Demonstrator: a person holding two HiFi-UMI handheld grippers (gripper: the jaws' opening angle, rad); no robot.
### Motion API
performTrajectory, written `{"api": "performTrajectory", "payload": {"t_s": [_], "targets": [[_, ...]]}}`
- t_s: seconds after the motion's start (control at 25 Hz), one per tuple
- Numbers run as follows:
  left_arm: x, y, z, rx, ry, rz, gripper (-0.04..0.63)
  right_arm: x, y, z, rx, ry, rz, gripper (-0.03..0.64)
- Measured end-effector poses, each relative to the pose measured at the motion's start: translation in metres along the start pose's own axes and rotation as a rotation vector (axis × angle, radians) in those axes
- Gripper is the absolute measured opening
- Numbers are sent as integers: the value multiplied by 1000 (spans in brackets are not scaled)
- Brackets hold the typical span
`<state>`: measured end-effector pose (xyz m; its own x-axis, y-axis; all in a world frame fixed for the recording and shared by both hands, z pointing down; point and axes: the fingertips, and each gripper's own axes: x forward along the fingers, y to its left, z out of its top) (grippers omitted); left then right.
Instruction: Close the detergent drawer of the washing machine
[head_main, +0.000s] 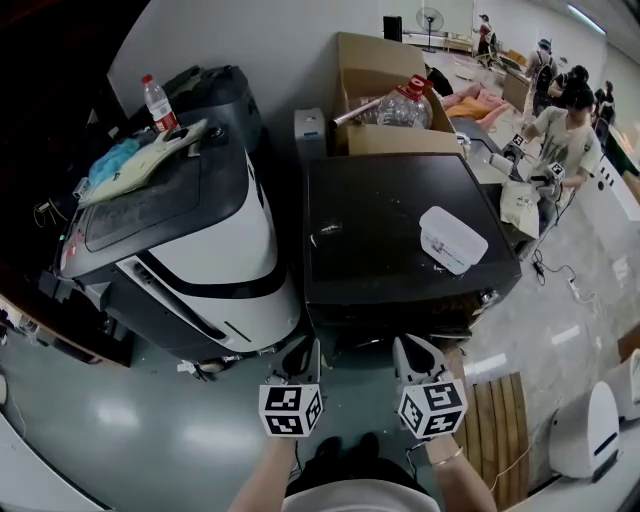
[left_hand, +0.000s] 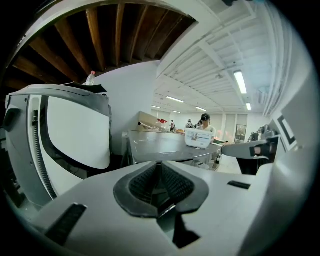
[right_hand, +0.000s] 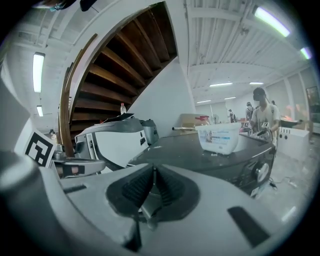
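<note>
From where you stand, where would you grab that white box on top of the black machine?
Probably by the rim of the white box, on the long side facing me, coming from the front with the right gripper, which is nearer. The box lies skewed on the black machine's top, and its body looks too wide for the jaws, now shut; the thin rim suits better.

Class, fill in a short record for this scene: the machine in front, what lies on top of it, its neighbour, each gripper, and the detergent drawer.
machine in front: black washing machine, seen from above
on its top: white plastic box, towards the right edge
neighbour on the left: grey and white machine, with a water bottle standing on it
left gripper: jaws together, nothing between them
right gripper: jaws together, nothing between them
detergent drawer: cannot be made out in any view
</note>
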<state>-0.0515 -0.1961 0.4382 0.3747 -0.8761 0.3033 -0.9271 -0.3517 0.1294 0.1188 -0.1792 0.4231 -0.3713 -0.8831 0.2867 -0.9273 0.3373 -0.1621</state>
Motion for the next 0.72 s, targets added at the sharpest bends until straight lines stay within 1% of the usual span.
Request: {"api": "performTrajectory", "payload": {"t_s": [0.12,0.48,0.72], "targets": [[-6,-2,3,-2,-14,0,20,-5,1,2,-15,-5,1,3],[-15,2,9,7,-30,15,6,-15,1,2,-39,-6,-5,2],[-18,-2,7,1,-29,10,6,-18,3,4,-49,-3,-1,2]]}}
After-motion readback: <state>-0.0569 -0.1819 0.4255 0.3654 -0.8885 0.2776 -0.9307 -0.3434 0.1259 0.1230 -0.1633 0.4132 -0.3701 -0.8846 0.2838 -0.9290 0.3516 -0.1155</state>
